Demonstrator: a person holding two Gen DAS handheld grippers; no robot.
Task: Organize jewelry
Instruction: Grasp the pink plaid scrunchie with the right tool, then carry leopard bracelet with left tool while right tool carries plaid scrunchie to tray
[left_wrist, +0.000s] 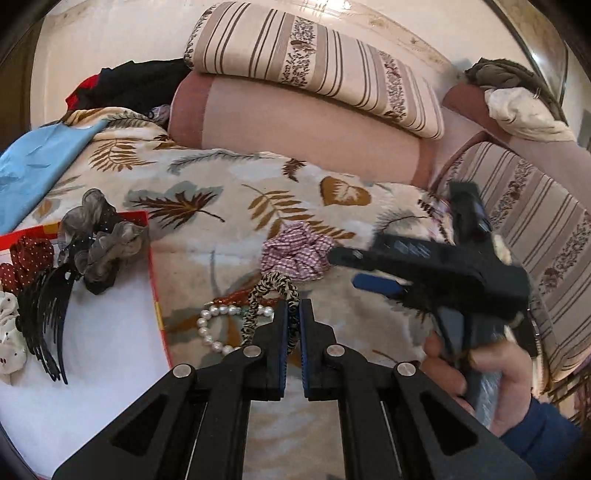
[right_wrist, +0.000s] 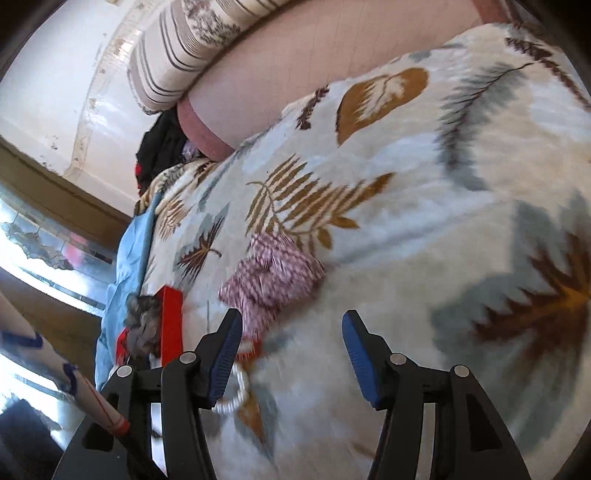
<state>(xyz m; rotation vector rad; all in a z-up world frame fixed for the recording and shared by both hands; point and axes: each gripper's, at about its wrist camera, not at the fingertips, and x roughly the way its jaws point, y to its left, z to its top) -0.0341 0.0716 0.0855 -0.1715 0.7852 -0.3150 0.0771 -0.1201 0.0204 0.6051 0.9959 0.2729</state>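
My left gripper (left_wrist: 294, 314) is shut on a zebra-striped hair tie (left_wrist: 267, 286) and holds it just above the leaf-patterned blanket (left_wrist: 229, 206). Beneath it lie a pearl bracelet (left_wrist: 212, 325) and a red bead strand (left_wrist: 236, 296). A pink checked scrunchie (left_wrist: 295, 251) lies further back; it also shows in the right wrist view (right_wrist: 269, 277). My right gripper (right_wrist: 291, 332) is open and empty, hovering near the scrunchie, and shows in the left wrist view (left_wrist: 354, 269). The pearl bracelet (right_wrist: 236, 391) is by its left finger.
A red-rimmed white box (left_wrist: 110, 332) at the left holds a grey scrunchie (left_wrist: 99, 236), a black claw clip (left_wrist: 44, 317), a red dotted scrunchie (left_wrist: 26, 258) and a white one (left_wrist: 9, 332). Striped cushions (left_wrist: 314, 62) and blue cloth (left_wrist: 37, 166) lie behind.
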